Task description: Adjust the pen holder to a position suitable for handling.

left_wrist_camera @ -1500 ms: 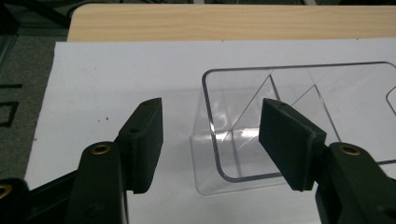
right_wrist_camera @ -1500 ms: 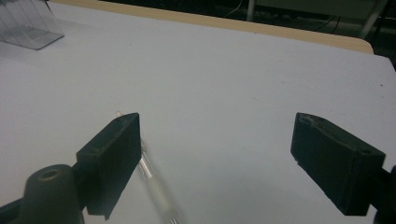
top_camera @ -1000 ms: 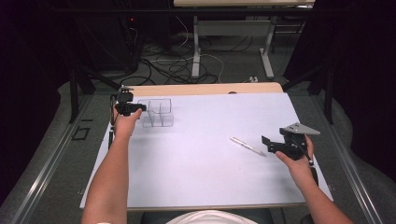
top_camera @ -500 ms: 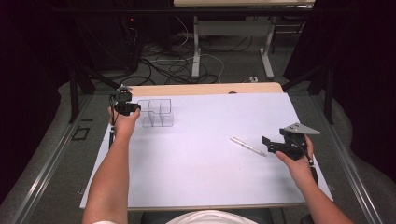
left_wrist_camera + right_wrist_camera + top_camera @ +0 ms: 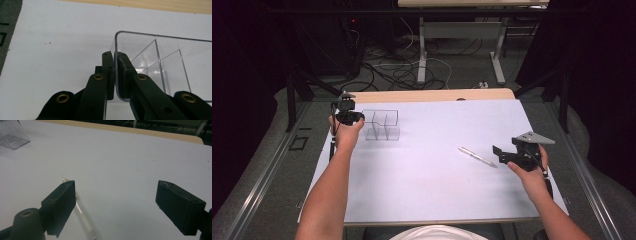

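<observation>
The clear plastic organizer (image 5: 382, 125) sits on the white sheet (image 5: 432, 180) toward the far left of the table, and I have my left gripper (image 5: 349, 118) clamped on its near-left wall. In the left gripper view the jaws are pressed nearly together with that thin transparent wall (image 5: 115, 72) sandwiched between them, one jaw outside and one inside the box. From there I can see the rounded corner of the rim and two inner dividers (image 5: 160, 67), but the right side and the lower part of the organizer run out of frame, so I cannot count its compartments from this view. The high view suggests several cells; the walls are so clear that their edges are faint. Every cell I can see into looks empty.

My right gripper (image 5: 512, 156) hovers over the right part of the sheet with its jaws spread wide, gripping nothing. A slim pen (image 5: 477, 156) lies on the sheet just beside it, well apart from the organizer. In the right gripper view the pen (image 5: 81, 212) runs diagonally behind the left-hand jaw, which hides part of its upper length; its lower end is blurred and cut off at the bottom edge. A corner of the organizer (image 5: 12, 135) shows at the top left there, also cropped.

The wooden table edge (image 5: 432, 95) shows beyond the sheet.
</observation>
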`<state>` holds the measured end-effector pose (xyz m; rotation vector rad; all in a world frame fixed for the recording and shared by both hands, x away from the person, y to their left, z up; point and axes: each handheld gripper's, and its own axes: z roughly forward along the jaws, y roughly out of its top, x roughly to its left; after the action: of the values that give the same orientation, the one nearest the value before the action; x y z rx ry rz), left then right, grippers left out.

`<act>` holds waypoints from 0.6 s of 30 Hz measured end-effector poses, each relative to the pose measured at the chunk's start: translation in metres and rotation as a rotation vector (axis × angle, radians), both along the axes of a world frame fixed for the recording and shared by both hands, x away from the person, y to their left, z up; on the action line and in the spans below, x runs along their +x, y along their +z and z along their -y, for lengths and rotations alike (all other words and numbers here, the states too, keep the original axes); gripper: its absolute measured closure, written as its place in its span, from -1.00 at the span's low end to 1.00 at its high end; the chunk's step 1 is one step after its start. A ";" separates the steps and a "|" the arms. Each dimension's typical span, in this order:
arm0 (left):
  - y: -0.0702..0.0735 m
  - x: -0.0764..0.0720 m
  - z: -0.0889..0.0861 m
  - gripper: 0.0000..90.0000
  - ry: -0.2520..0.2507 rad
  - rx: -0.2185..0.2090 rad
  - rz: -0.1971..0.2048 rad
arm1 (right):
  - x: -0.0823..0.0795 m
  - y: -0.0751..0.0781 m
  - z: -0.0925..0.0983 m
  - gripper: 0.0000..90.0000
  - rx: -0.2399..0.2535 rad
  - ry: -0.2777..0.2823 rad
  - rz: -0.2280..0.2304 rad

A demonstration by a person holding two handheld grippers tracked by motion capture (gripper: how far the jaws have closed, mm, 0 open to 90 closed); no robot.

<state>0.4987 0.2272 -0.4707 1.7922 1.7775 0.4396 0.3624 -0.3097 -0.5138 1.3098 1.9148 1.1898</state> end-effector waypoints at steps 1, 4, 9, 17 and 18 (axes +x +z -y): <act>0.003 -0.005 0.003 0.92 -0.009 -0.008 -0.005 | 0.000 0.000 0.000 -0.65 -0.002 0.002 0.003; 0.007 -0.015 0.008 0.92 -0.026 -0.030 -0.005 | 0.000 0.000 0.000 -0.64 0.003 -0.002 -0.002; 0.006 -0.032 0.021 0.92 -0.058 -0.044 0.003 | 0.000 0.000 0.000 -0.64 0.001 0.002 0.003; 0.004 -0.053 0.037 0.92 -0.116 -0.046 -0.005 | -0.001 0.000 -0.001 -0.64 0.006 -0.005 0.003; 0.005 -0.056 0.039 0.92 -0.120 -0.044 -0.011 | -0.001 0.000 0.000 -0.64 -0.001 -0.002 0.006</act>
<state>0.4427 0.1882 -0.4659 1.8616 1.6636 0.3408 0.3618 -0.3094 -0.5136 1.3059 1.9094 1.1907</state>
